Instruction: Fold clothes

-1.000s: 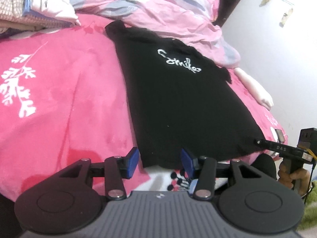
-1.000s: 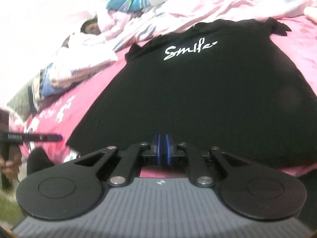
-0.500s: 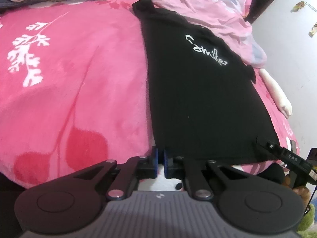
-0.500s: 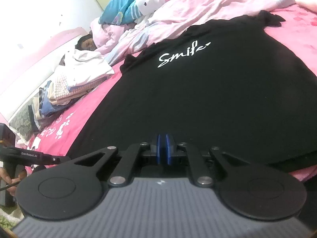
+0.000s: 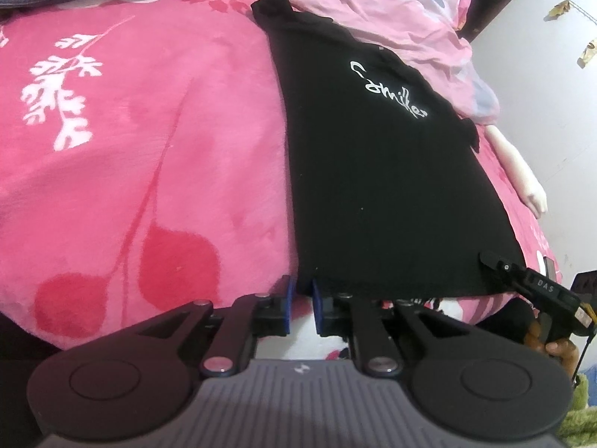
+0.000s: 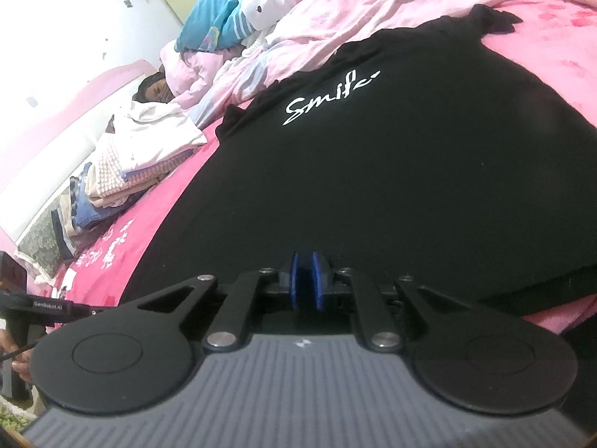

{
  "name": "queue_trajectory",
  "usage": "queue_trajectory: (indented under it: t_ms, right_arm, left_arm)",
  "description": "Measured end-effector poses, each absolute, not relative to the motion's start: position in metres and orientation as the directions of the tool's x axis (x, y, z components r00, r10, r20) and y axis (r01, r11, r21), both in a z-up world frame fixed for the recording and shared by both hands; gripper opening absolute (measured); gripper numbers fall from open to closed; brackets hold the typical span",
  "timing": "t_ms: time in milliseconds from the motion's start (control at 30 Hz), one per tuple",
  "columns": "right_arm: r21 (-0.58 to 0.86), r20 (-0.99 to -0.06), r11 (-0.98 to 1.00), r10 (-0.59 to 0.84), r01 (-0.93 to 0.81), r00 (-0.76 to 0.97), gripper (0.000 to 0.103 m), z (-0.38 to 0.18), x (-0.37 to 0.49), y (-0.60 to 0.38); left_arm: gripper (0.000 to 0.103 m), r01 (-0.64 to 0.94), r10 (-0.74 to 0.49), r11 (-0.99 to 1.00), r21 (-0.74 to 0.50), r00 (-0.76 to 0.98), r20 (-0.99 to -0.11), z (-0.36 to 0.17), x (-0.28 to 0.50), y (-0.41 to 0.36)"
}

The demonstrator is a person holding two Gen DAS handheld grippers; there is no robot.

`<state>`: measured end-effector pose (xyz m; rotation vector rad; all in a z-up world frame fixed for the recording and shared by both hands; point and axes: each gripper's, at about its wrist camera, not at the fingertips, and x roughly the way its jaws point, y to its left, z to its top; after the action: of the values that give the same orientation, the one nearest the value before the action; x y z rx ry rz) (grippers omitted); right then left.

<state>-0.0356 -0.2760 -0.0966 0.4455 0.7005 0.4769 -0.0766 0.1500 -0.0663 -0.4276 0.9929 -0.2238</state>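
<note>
A black T-shirt (image 5: 380,171) with white script lettering (image 5: 388,89) lies spread flat on a bed, on a bright pink blanket (image 5: 149,142) printed with white leaves and red shapes. Its hem runs along the near edge of the bed and its collar end points away toward a rumpled pale pink quilt (image 5: 391,3).

The left claw (image 5: 300,300) sits at the hem's left corner, its blue pads (image 5: 286,304) drawn nearly together with a pinch of black fabric between them. In the right wrist view the right claw (image 6: 305,280) has its blue pads pressed closed on the hem of the T-shirt (image 6: 391,171), whose cloth fills most of that view. The right claw's black fingers also show at the hem's far corner in the left wrist view (image 5: 496,267).

Beyond the shirt, a stack of folded clothes (image 6: 123,179) rests on the blanket toward the head of the bed, next to the quilt (image 6: 373,7). A blue pillow (image 6: 209,26) lies above it against the white wall (image 6: 74,22).
</note>
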Motion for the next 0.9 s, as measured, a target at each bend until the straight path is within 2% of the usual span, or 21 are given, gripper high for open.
queue_trajectory:
  t_ms: [33, 100, 200, 267, 500, 633, 700, 767, 900]
  right_arm:
    - [0.538, -0.499, 0.801, 0.553, -0.262, 0.667, 0.008, -0.097, -0.036, -0.276]
    - [0.542, -0.498, 0.799, 0.556, -0.261, 0.666, 0.009, -0.097, -0.036, -0.277]
    - [0.552, -0.494, 0.791, 0.566, -0.265, 0.660, 0.017, -0.096, -0.037, -0.277]
    - [0.554, -0.491, 0.788, 0.569, -0.268, 0.660, 0.021, -0.095, -0.038, -0.277]
    - [0.544, -0.486, 0.794, 0.563, -0.273, 0.668, 0.030, -0.088, -0.043, -0.275]
    - [0.569, -0.448, 0.779, 0.562, -0.263, 0.695, 0.032, -0.077, -0.053, -0.292]
    - [0.588, -0.414, 0.772, 0.543, -0.240, 0.731, 0.039, -0.068, -0.060, -0.312]
    - [0.610, -0.391, 0.771, 0.494, -0.183, 0.776, 0.044, -0.062, -0.066, -0.340]
    - [0.667, -0.410, 0.744, 0.392, -0.022, 0.823, 0.044, -0.063, -0.066, -0.401]
  left_arm:
    - [0.019, -0.010, -0.372, 0.895, -0.446, 0.534, -0.759, -0.065, -0.078, 0.151]
    - [0.036, -0.010, -0.374, 0.894, -0.448, 0.537, -0.756, -0.063, -0.080, 0.152]
    - [0.048, -0.005, -0.369, 0.895, -0.446, 0.553, -0.747, -0.057, -0.084, 0.154]
    - [0.051, -0.002, -0.361, 0.899, -0.438, 0.564, -0.743, -0.054, -0.087, 0.155]
    - [0.057, -0.018, -0.356, 0.891, -0.453, 0.590, -0.725, -0.048, -0.087, 0.163]
    - [0.058, -0.023, -0.361, 0.882, -0.471, 0.609, -0.706, -0.045, -0.085, 0.168]
    - [0.058, -0.026, -0.363, 0.877, -0.480, 0.619, -0.697, -0.043, -0.085, 0.170]
    - [0.058, -0.024, -0.384, 0.861, -0.508, 0.623, -0.681, -0.044, -0.082, 0.172]
    - [0.058, -0.015, -0.431, 0.826, -0.563, 0.627, -0.649, -0.046, -0.075, 0.174]
